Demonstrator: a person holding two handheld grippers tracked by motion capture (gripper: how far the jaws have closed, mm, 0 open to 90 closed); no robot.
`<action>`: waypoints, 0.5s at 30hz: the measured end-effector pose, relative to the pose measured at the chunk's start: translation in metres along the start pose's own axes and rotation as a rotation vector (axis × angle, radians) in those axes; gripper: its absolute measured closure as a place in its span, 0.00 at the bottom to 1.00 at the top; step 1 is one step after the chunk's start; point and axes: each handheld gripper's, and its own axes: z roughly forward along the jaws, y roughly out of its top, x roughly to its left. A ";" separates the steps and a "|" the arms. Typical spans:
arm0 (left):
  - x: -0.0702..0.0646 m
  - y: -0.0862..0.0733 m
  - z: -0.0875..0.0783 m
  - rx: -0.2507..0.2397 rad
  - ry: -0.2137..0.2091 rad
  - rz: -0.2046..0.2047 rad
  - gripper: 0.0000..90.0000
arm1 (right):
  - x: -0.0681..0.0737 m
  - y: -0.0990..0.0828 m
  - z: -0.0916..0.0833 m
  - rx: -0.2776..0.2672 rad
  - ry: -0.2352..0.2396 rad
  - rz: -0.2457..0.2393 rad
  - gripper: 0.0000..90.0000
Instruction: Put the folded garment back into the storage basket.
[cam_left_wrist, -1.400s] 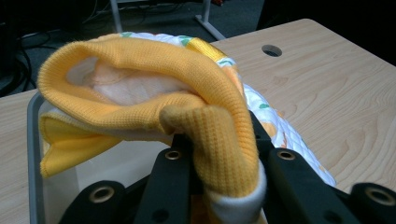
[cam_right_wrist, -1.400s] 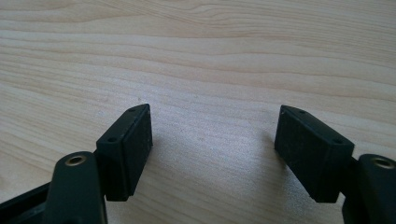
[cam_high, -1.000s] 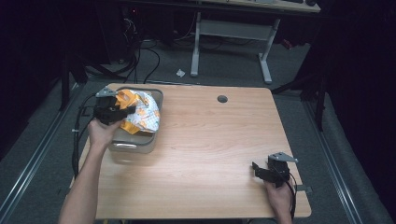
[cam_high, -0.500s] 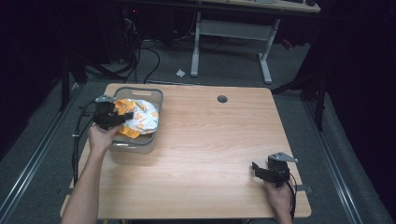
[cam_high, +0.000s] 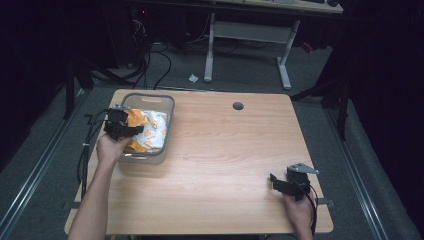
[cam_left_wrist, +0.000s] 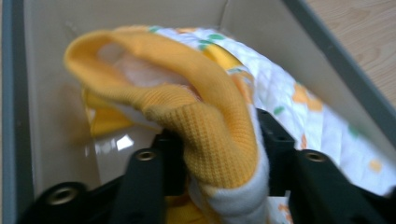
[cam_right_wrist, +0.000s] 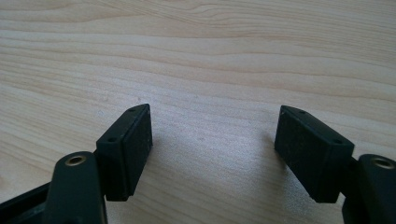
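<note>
- Far left: the left gripper (cam_high: 121, 127) is hanging over the grey bin (cam_high: 166, 131), jaws pinching a fold of the orange-and-white quilted cloth (cam_left_wrist: 219, 140), most of it lying inside the bin.
- My read: the cloth is being settled into the bin; next comes letting go and lifting clear without snagging.
- Hard to tell whether anything is lying beneath the cloth.
- Far right: the right gripper (cam_right_wrist: 215, 154) is resting on the wooden table (cam_high: 225, 165), jaws spread wide, holding nothing.

Bare tabletop (cam_high: 225, 165) beside bin (cam_high: 167, 132)
</note>
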 end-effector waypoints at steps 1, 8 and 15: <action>0.000 0.000 0.000 0.000 0.000 0.000 0.57 | 0.000 0.000 0.000 -0.001 0.000 -0.001 0.31; 0.000 0.001 -0.005 -0.010 0.105 -0.024 0.38 | 0.000 0.000 0.000 0.000 0.000 0.000 0.31; -0.004 0.002 -0.027 -0.095 0.137 -0.020 0.33 | 0.000 0.000 0.000 0.002 0.000 0.000 0.31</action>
